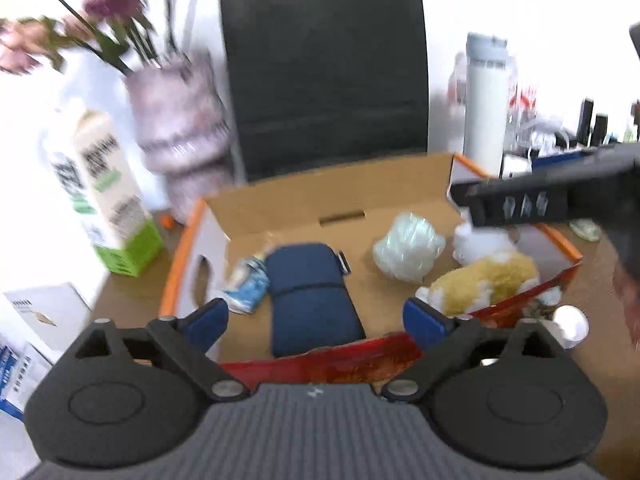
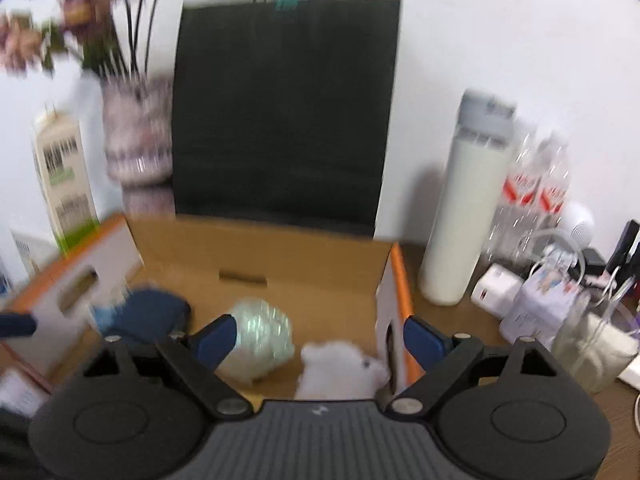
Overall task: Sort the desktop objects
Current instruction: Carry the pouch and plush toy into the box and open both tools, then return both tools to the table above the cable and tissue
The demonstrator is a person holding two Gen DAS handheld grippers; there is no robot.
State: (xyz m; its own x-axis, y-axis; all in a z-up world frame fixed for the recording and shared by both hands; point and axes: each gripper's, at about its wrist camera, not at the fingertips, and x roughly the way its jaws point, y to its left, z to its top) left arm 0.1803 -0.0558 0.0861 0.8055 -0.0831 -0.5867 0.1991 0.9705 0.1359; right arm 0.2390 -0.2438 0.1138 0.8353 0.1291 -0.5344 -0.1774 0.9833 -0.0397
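Both tools gape empty: left tool [image 1: 316,320] over the blue pouch [image 1: 312,300] (long axis pointing away), right tool [image 2: 316,340] near the box's [image 2: 394,280] right wall.

White wall [image 2: 500,32] at far side, plain, evenly lit. Brown desk surface [image 2: 472,320] runs up to it. Black paper bag [image 2: 284,108] stands against the wall, centre. Far left: vase of pink flowers [image 2: 132,132], carton [image 2: 64,188] beside it. Far right: tall white bottle [image 2: 464,208], clear water bottles [image 2: 536,192], cables.
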